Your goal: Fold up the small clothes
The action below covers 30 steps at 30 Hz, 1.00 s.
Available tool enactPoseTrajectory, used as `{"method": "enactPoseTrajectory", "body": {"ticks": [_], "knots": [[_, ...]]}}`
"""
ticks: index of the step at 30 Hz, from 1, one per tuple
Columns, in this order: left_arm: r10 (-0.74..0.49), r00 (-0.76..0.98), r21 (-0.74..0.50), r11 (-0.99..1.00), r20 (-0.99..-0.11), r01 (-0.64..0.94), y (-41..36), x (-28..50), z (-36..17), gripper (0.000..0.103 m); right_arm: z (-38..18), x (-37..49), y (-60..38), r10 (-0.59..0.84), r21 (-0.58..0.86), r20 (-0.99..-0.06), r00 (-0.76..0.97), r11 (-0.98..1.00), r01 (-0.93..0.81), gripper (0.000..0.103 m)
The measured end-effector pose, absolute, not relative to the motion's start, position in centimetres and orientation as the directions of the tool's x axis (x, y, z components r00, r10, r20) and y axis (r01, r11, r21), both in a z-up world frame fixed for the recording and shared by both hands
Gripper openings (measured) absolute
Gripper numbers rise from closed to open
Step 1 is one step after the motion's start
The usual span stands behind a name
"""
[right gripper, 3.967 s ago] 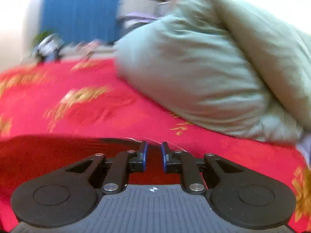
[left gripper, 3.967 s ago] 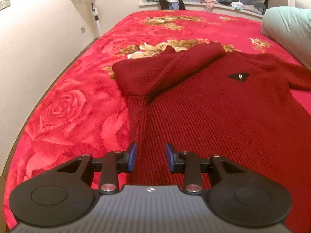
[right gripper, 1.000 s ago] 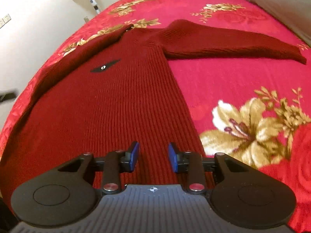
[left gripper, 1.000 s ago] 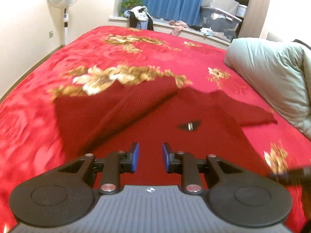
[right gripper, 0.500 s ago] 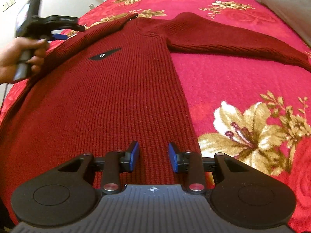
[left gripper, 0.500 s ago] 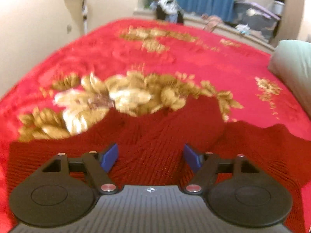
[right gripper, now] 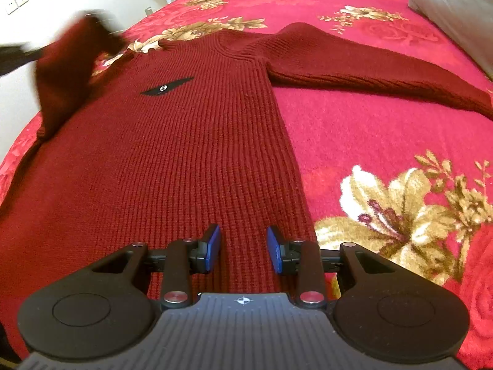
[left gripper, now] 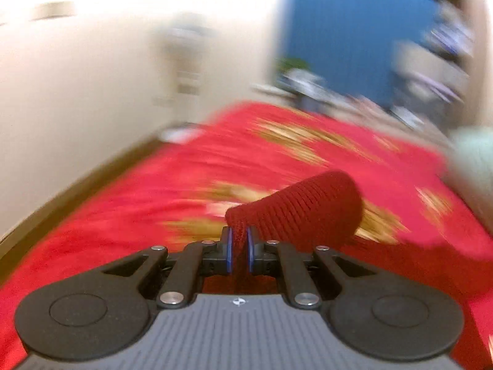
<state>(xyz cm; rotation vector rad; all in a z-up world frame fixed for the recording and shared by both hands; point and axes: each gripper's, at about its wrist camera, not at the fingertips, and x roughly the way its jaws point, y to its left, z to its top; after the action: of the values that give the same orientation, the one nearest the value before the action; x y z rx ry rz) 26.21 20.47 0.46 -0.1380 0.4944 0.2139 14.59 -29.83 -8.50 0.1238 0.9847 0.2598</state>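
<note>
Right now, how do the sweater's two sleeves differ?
The left sleeve is lifted off the bedspread, pinched in the left gripper; the right sleeve lies flat, stretched out sideways, untouched. The left sleeve is blurred in the right wrist view; the right sleeve looks sharp. Both are dark red ribbed knit.

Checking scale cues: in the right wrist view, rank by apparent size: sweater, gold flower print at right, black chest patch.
1. sweater
2. gold flower print, though nearer the camera than the patch
3. black chest patch
</note>
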Motion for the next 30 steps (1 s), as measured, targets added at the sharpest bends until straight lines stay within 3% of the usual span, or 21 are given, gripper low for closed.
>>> {"method": "enactPoseTrajectory", "body": {"ticks": [2,4,5,7,9,11,13,16,19,22,25,27,30], "knots": [[0.323,0.834,-0.122,0.902,-0.446,-0.415,25.9,21.0,0.7,0.010,-8.5,14.4,-29.5,0.258,0.201,-0.806,0.533,0.966,-0.164,0.035],[0.417,0.782,-0.205,0.808,-0.464,-0.553,30.8,16.5,-0.5,0.010,-8.4,14.3,-29.3,0.246,0.188,-0.806,0.539,0.969,-0.161,0.035],[0.401,0.759,-0.271,0.763,-0.513,-0.587,33.0,15.1,-1.5,0.010,-8.3,14.2,-29.3,0.241,0.184,-0.805,0.541,0.970,-0.159,0.035],[0.248,0.746,-0.464,0.651,-0.618,-0.601,37.3,13.6,-4.3,0.015,-8.3,14.2,-29.2,0.235,0.180,-0.804,0.546,0.972,-0.153,0.035],[0.159,0.768,-0.587,0.555,-0.620,-0.589,40.0,13.0,-6.1,0.019,-8.3,14.0,-29.1,0.226,0.171,-0.801,0.554,0.974,-0.149,0.035],[0.116,0.787,-0.643,0.510,-0.606,-0.571,41.9,12.7,-7.4,0.048,-8.3,13.9,-28.8,0.215,0.157,-0.799,0.562,0.976,-0.149,0.035],[0.066,0.784,-0.680,0.457,-0.617,-0.573,43.4,12.7,-9.0,0.058,-8.4,13.8,-28.7,0.207,0.152,-0.797,0.568,0.978,-0.144,0.036],[0.022,0.768,-0.707,0.372,-0.641,-0.601,45.5,12.6,-11.1,0.058,-8.6,13.7,-28.5,0.199,0.142,-0.791,0.579,0.980,-0.142,0.036],[-0.003,0.749,-0.725,0.250,-0.663,-0.641,46.5,11.9,-12.3,0.049,-8.6,13.6,-28.2,0.189,0.125,-0.788,0.586,0.981,-0.149,0.037],[-0.042,0.741,-0.730,0.211,-0.671,-0.650,46.2,11.5,-12.0,0.050,-8.7,13.8,-28.1,0.188,0.118,-0.786,0.589,0.981,-0.155,0.038],[-0.088,0.655,-0.649,0.283,-0.751,-0.706,45.1,12.1,-12.1,0.055,-8.8,13.9,-28.2,0.189,0.119,-0.784,0.591,0.981,-0.156,0.038],[-0.047,0.624,-0.614,0.248,-0.780,-0.749,45.7,12.2,-12.8,0.055,-8.9,14.0,-28.1,0.188,0.112,-0.782,0.593,0.980,-0.164,0.038],[0.037,0.708,-0.684,0.226,-0.705,-0.693,47.7,12.5,-12.6,0.054,-8.9,14.0,-28.0,0.189,0.109,-0.782,0.594,0.980,-0.169,0.038]]}}
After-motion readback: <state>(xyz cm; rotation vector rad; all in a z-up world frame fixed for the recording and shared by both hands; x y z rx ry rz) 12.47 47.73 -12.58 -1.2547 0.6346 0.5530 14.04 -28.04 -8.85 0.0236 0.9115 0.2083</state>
